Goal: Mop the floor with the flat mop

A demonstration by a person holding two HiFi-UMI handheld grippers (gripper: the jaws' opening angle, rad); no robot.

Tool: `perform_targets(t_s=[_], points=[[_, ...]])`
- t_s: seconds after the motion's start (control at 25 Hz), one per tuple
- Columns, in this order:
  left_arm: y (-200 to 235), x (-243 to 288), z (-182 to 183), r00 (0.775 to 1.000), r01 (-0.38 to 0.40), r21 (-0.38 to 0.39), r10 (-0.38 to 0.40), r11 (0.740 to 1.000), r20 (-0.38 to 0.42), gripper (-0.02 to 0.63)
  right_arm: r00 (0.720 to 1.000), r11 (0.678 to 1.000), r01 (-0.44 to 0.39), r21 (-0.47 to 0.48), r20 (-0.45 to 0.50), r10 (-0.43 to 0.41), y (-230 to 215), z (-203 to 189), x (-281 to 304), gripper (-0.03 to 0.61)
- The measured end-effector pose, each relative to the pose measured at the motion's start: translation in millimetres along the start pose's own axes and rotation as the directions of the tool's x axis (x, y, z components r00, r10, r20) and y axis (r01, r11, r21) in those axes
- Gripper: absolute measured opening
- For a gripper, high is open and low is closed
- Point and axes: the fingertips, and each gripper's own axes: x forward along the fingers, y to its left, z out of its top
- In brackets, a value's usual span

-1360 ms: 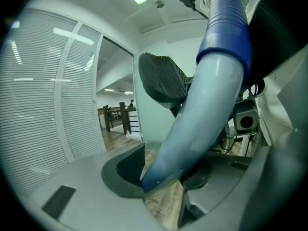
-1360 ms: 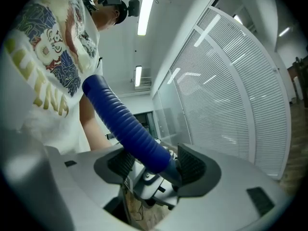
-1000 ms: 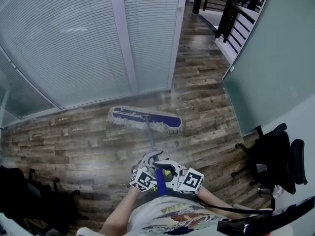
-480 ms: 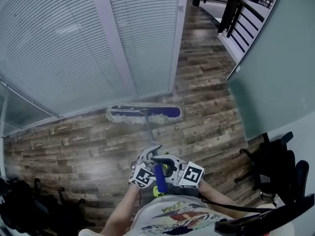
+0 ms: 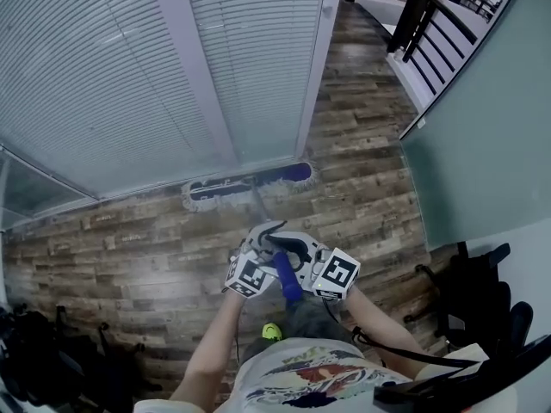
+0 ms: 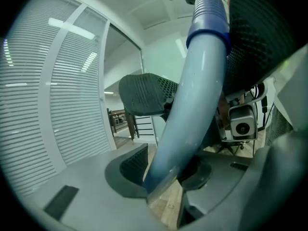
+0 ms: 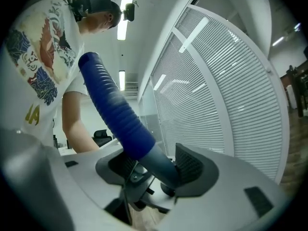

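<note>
The flat mop's head (image 5: 245,185), blue with a white fringe, lies on the wooden floor (image 5: 129,239) against the foot of the glass wall with blinds. Its thin handle (image 5: 258,209) slopes back to my two grippers, side by side in front of my body. My left gripper (image 5: 258,261) has the pale pole (image 6: 192,105) between its ribbed pads (image 6: 132,167). The right gripper (image 5: 314,265) holds the handle just below the blue ribbed grip (image 7: 115,114), which touches the pad (image 7: 190,167). Both pairs of jaws are closing on the handle.
The blind-covered glass wall (image 5: 129,76) fills the left and top. A frosted partition (image 5: 482,101) stands at the right, with a black railing (image 5: 422,15) beyond it. A black office chair (image 5: 478,304) sits at the lower right, and dark objects (image 5: 34,360) at the lower left.
The mop head has slid away from me up to the foot of the blind wall and swung its right end farther. Both grippers moved forward with the handle.
</note>
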Motion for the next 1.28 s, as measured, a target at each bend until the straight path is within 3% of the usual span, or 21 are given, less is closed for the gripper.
perform_targets(t_s=[0.24,0.72,1.28], points=[[-31.7,-31.6,-13.5,1.0,-0.003,-0.028,0.003,1.0,-0.017,0.132,0.996,0.996,0.088,0.026,-0.019,-0.087,41.6,-16.6,-0.7,0.252],[-204.0,-165.8,-22.3,0.999,-0.015,-0.069,0.018,0.998,0.034,0.13,0.987,0.989,0.141,0.038,-0.087,-0.137,251.4,-71.9,-28.0,0.253],[-378.0,-254.8,-1.1,0.998,-0.065,-0.106,0.067,0.992,0.015,0.124,0.994,0.998,-0.019,0.059,-0.109,0.025,438.0,-97.3,-99.6,0.255]])
